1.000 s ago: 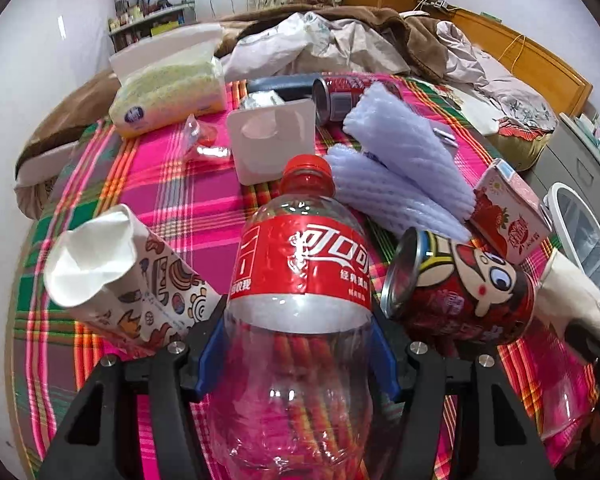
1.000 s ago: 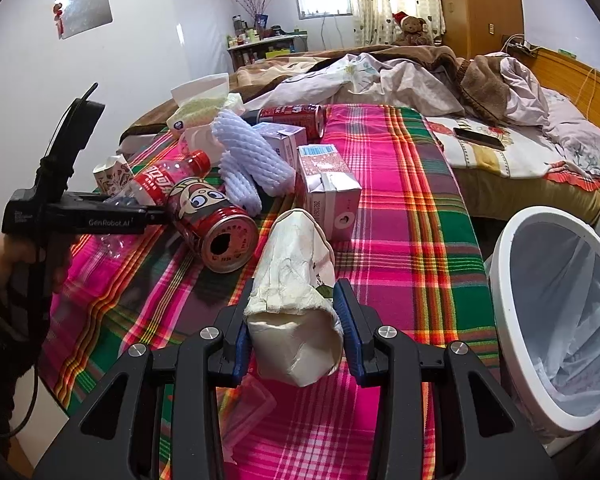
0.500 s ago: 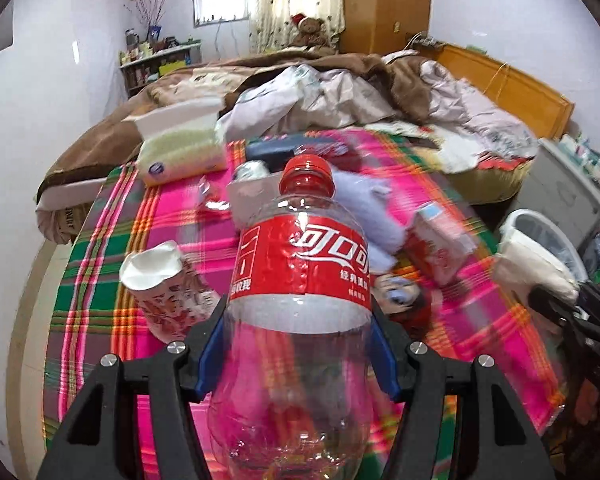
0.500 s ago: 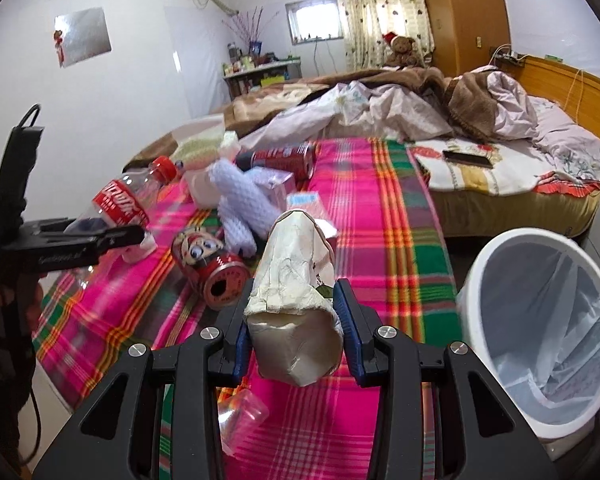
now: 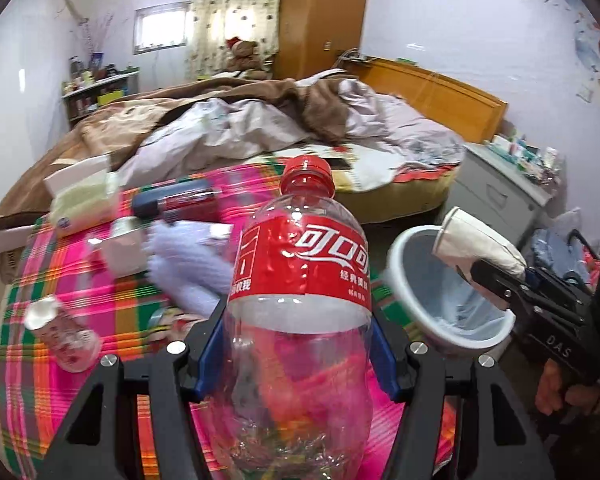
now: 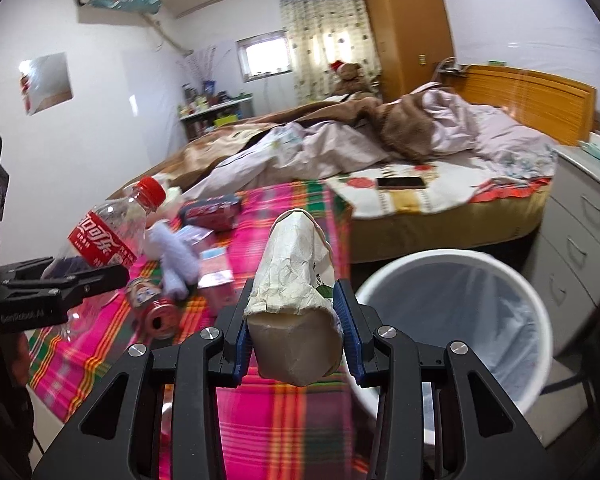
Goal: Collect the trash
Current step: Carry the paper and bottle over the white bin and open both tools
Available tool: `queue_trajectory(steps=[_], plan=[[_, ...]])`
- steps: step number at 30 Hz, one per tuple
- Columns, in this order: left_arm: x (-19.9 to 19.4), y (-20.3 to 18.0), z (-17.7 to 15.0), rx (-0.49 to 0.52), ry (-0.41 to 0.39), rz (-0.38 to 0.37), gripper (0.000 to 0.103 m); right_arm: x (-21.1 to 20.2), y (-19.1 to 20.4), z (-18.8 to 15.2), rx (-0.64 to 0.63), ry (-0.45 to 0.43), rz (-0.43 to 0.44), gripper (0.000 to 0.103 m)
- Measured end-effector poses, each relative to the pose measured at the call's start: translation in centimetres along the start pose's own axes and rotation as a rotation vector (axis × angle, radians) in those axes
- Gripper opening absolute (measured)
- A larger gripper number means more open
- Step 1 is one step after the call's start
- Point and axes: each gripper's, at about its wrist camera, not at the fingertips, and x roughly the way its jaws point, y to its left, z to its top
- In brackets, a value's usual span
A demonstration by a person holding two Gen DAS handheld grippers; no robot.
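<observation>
Left hand-held gripper (image 5: 300,354): blue pads clenched on the sides of a clear plastic cola bottle with red label and red cap (image 5: 300,280), held raised above the pink-and-green plaid tabletop (image 5: 80,280), cap pointing away and up. Right hand-held gripper (image 6: 296,332): pads clamped on a crumpled white paper cup (image 6: 294,280), tilted downward, held beside the rim of the white round waste bin with pale liner (image 6: 452,264). Other litter lies on the tabletop: a red printed can (image 6: 154,304), white foam netting (image 6: 172,260), a patterned paper cup (image 5: 60,328).
</observation>
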Motion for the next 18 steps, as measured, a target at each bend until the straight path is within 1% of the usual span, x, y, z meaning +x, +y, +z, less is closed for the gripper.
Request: queue_trajectory(steps=[5, 11, 15, 17, 18], plan=[[2.0, -3.7, 0.6, 0.027, 0.026, -0.073, 0.064, -0.7, -2.3, 0.2, 0.020, -0.014, -0.052, 0.039], [4.8, -8.7, 1.3, 0.072, 0.070, -0.137, 0.064, -0.9, -5.8, -0.2, 0.063, -0.006, -0.133, 0.039], [6.3, -11.6, 1.4, 0.094, 0.096, -0.165, 0.064, -0.5, -8.1, -1.1, 0.095, 0.022, -0.180, 0.039], [7.2, -12.9, 1.2, 0.099, 0.113, -0.192, 0.064, 0.0, -9.1, -1.6, 0.108, 0.047, -0.195, 0.039], [7.7, -13.6, 1.2, 0.100, 0.123, -0.189, 0.064, 0.1, -9.4, -1.7, 0.112, 0.055, -0.198, 0.039]])
